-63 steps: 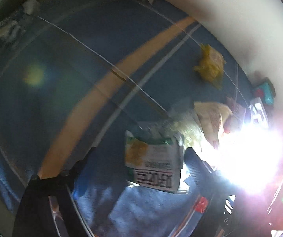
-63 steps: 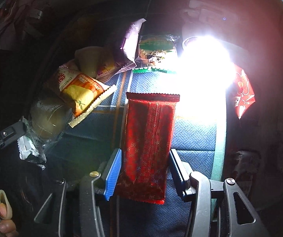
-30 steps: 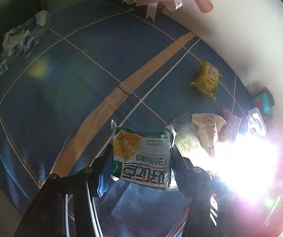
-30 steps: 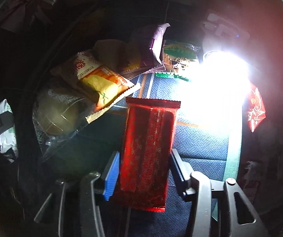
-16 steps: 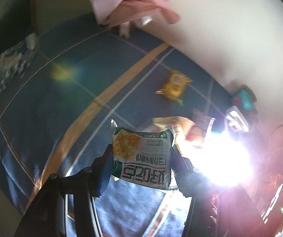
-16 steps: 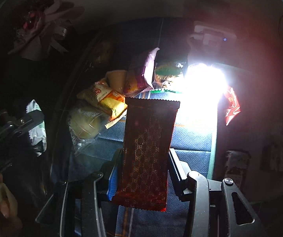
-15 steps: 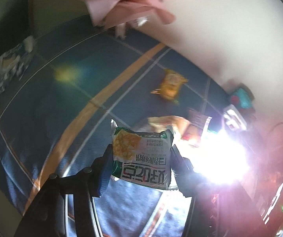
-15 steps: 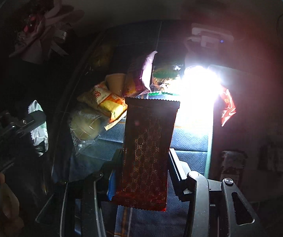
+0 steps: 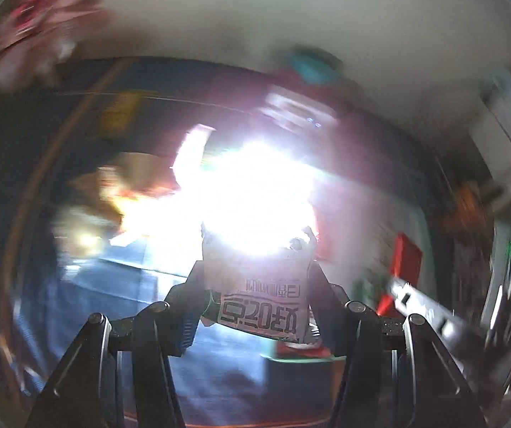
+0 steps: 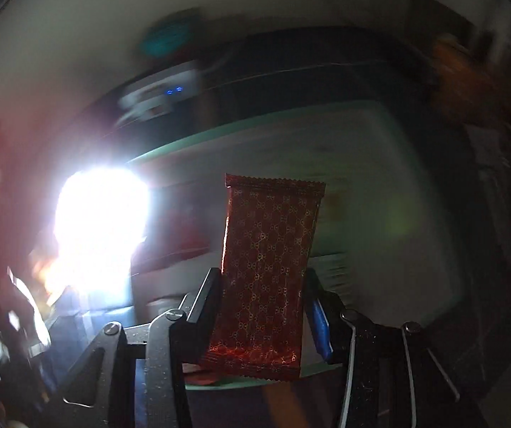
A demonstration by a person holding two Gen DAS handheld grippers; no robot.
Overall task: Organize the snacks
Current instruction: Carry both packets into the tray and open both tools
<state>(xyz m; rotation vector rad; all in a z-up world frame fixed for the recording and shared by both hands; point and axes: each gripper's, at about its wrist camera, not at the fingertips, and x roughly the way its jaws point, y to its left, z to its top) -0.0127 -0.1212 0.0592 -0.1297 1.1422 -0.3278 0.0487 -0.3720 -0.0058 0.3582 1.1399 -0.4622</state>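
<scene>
Between the fingers of your left tool (image 9: 255,296) sits the white snack packet (image 9: 261,303), pinched at both side edges above the blue-clothed surface (image 9: 113,285); it looks light, crinkly and crushable; your right tool (image 10: 264,306) clamps the red foil bar (image 10: 266,260) low on its flanks, probably slippery.

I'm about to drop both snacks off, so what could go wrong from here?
1. The glare washes out the left view, so where the white snack packet should land is hard to see.
2. The red snack bar is pinched only at its lower half in the right claw; it may swing or slip.
3. Both views are motion-blurred; releasing now could miss the pale tray.
</scene>
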